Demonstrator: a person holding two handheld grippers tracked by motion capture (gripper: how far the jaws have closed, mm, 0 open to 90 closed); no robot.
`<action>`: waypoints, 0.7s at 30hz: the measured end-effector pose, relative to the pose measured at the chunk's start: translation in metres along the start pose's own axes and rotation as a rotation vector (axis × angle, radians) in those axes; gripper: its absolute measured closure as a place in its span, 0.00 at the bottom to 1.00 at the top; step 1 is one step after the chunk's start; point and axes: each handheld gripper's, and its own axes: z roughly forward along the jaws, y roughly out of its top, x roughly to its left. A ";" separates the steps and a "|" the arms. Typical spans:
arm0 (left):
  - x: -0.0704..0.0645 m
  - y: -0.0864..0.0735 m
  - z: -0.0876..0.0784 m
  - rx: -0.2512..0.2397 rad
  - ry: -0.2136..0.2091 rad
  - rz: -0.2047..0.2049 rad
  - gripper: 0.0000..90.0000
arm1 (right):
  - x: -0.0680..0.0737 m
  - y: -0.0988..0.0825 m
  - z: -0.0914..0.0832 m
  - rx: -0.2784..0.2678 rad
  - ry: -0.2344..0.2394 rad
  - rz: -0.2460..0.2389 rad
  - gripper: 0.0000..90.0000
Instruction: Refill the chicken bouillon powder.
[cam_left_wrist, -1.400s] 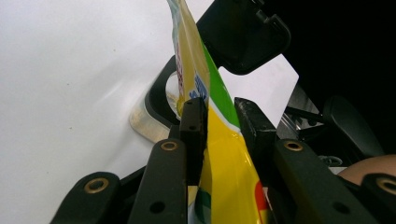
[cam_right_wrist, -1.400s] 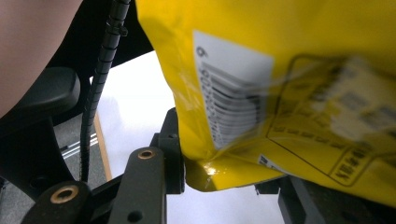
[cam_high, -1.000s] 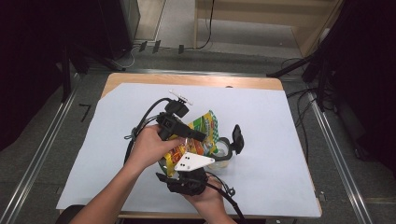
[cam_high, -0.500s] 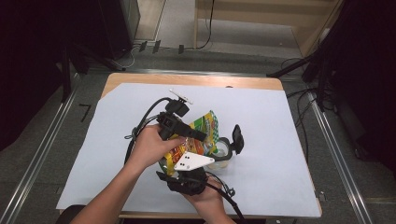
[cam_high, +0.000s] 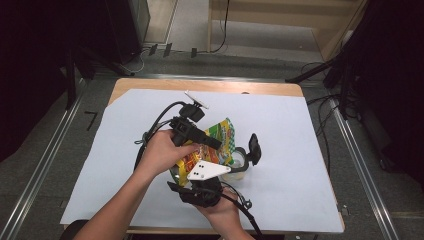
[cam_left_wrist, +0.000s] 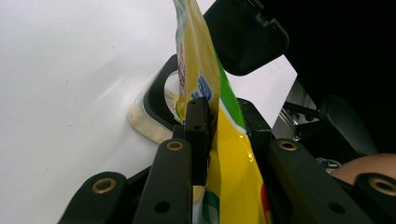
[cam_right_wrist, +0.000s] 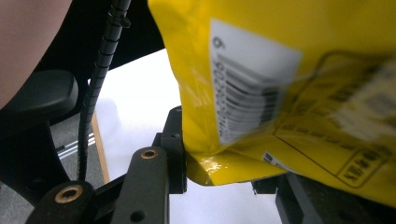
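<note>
A yellow and green snack bag (cam_high: 221, 136) hangs upright between both grippers over a small clear container (cam_high: 240, 164) whose black lid (cam_high: 254, 148) stands flipped open. My left gripper (cam_left_wrist: 229, 122) comes in from the left, and its jaws have just been closing on the bag's upper edge (cam_left_wrist: 198, 56), with one pad pressed against the foil. My right gripper (cam_right_wrist: 229, 173), under its white plate (cam_high: 207, 170), has also just been closing and pinches the bag's bottom corner (cam_right_wrist: 219, 170). The container's rim (cam_left_wrist: 150, 116) shows behind the bag.
A white sheet (cam_high: 300, 150) covers the wooden table (cam_high: 210, 86). Black cables (cam_high: 155, 127) loop from the left gripper at the left. Metal rails (cam_high: 45, 165) run along the floor on both sides. The table's front edge lies just behind the right hand.
</note>
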 end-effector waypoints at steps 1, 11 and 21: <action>0.000 0.000 0.000 0.000 0.000 0.000 0.87 | -0.001 0.000 0.000 -0.002 0.000 0.002 0.73; 0.001 -0.003 -0.001 -0.018 0.014 0.012 0.88 | -0.001 -0.001 0.003 0.008 -0.004 -0.011 0.73; 0.002 -0.003 -0.001 -0.022 0.017 0.022 0.88 | -0.002 0.000 0.004 0.014 -0.005 -0.027 0.73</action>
